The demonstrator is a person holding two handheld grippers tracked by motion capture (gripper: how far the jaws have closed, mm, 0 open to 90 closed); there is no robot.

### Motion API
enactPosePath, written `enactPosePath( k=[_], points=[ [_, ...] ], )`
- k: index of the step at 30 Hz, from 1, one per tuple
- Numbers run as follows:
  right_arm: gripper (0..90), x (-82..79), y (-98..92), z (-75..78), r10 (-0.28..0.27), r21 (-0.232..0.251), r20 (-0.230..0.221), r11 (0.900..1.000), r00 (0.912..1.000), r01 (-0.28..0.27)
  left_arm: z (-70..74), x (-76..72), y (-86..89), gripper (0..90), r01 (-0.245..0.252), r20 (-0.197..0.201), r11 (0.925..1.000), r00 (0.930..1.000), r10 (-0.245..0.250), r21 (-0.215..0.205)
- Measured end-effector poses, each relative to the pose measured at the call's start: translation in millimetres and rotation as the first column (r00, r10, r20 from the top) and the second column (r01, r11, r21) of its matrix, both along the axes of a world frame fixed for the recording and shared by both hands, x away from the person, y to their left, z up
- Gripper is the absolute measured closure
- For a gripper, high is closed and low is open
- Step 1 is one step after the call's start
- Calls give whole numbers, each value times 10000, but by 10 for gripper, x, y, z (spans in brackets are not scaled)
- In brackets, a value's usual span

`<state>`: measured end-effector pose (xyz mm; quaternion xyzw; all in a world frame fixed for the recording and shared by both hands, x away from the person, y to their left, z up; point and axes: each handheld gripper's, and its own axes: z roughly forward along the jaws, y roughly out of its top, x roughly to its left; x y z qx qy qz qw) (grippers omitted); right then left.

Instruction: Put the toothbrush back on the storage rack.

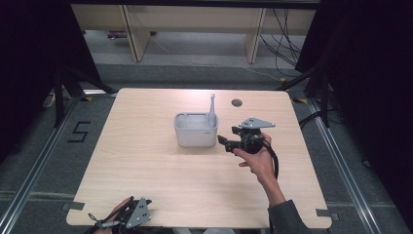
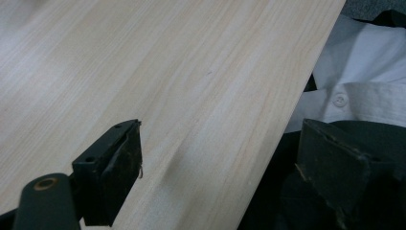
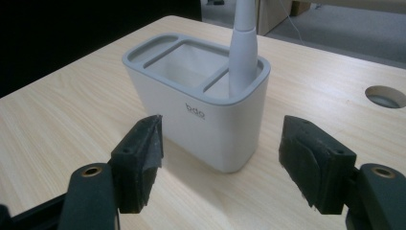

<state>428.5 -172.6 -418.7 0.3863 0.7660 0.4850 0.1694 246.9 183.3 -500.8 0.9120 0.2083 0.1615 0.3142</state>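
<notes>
While parked at near table edge, left tool (image 1: 127, 215) idle, jaws wide apart over bare light wood-grain table (image 2: 158, 72), nothing between them. Further out, right tool (image 3: 220, 163) held level just beside white plastic compartment holder with grey rim (image 3: 201, 103), jaws spread well apart, holding nothing, short end of holder framed between pads but apart from both. Holder upright near table middle, grey-white tapered brush handle (image 3: 243, 45) standing in its end compartment nearest the tool. Risks, judged: closing off-centre likely to shove light holder sideways instead of gripping; smooth wall may slip from pads; pushing in high could knock handle, tip holder. Round cable hole (image 3: 385, 96) in table behind, well apart.
</notes>
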Motion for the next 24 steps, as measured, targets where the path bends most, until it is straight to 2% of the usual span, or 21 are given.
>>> enactPosePath(
  k=[1,2,3,4,5,6,8,9,10,14,15,16,18,20,21,22,23,24],
  points=[
    [323,-18,-10,-16,-17,-105,-178,9999,9998,16,3,-1,0,152,-2,46,10000,10000,2,-25],
    [321,-12,-21,-28,9,-216,42,9998,10000,-8,4,-1,0,152,2,49,10000,10000,-2,-25],
    [321,-20,-21,-41,25,-112,-44,9999,10000,-26,3,-1,-1,152,2,43,10000,10000,-2,-25],
    [321,-24,-33,-43,90,-216,-81,9997,9999,-92,2,-1,-1,152,-2,41,10000,10000,2,-22],
    [321,-49,-38,-44,-156,-146,-178,9998,9997,154,1,-1,-1,152,0,41,10000,10000,0,-18],
    [320,-41,-50,-50,47,-212,-67,9998,10000,-48,1,-1,-1,152,0,41,10000,10000,0,-18],
    [319,-65,-55,-61,-128,-169,-70,9998,9999,126,13,0,3,152,95,72,9999,9999,-96,104],
    [319,-75,-63,-59,-105,-224,-192,9997,9998,101,14,1,3,152,102,76,9999,9999,-103,107],
    [318,-75,-67,-71,9,-261,-112,9997,9999,-12,13,2,2,153,86,66,9999,9999,-87,89],
    [316,-117,-73,-82,-51,-260,-301,9997,9995,43,10,13,-4,152,104,48,9999,9999,-105,44],
    [315,-117,-83,-86,36,-287,-176,9996,9998,-41,11,13,-6,152,118,52,9999,9999,-119,46],
    [313,-122,-83,-93,18,-188,-153,9998,9999,-21,10,12,-8,152,125,57,9999,9999,-126,35],
    [312,-127,-94,-85,91,-285,-182,9995,9998,-96,7,6,-13,152,129,8,9999,9999,-129,-53],
    [311,-169,-102,-62,-36,-182,-247,9998,9997,32,1,6,-7,152,106,108,9999,9999,-106,53],
    [310,-180,-97,-56,-17,-44,-400,10000,9992,16,1,1,-7,153,98,105,9999,9999,-99,57],
    [309,-188,-99,-52,-25,-108,-209,9999,9998,22,5,-1,-2,152,138,114,9998,9998,-139,120],
    [309,-188,-99,-52,-25,-108,-209,9999,9998,22,5,-1,-2,152,138,114,9998,9998,-139,120],
    [304,-187,-113,-43,71,-295,-19,9995,10000,-72,3,-13,-6,152,118,72,9999,9999,-118,-12]
  ],
)
